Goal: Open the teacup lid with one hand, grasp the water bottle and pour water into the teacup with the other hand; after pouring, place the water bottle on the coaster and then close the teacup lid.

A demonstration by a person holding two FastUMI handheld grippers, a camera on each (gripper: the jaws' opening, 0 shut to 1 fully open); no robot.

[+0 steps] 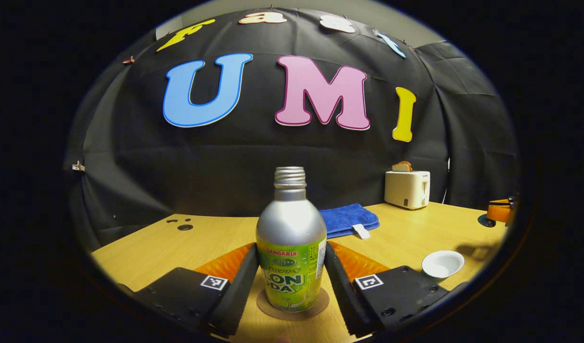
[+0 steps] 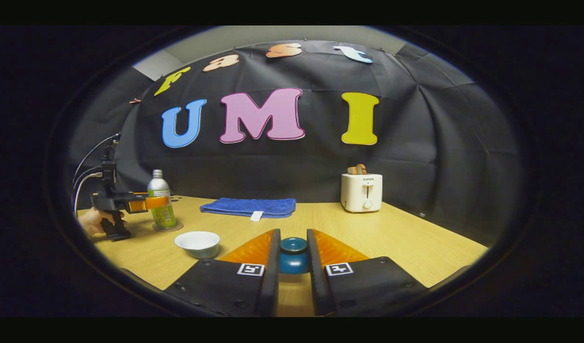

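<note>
Counter (image 2: 406, 238): pale wood-grain top, reaching back to the cloth wall; two small dark round holes near its far left corner in the left gripper view.
Cloth wall (image 2: 439, 157): black, creased, hung behind the counter and wrapping round its sides.
Towel (image 2: 249, 206): blue, folded flat, lying at the back of the counter close to the wall, with a small white tag at its front edge.
Toaster (image 2: 361, 192): white, upright, at the back of the counter to the right of the towel and well apart from it; lever and round knob on its front.
Toast (image 2: 357, 169): brown slices standing up out of the toaster's top.
</note>
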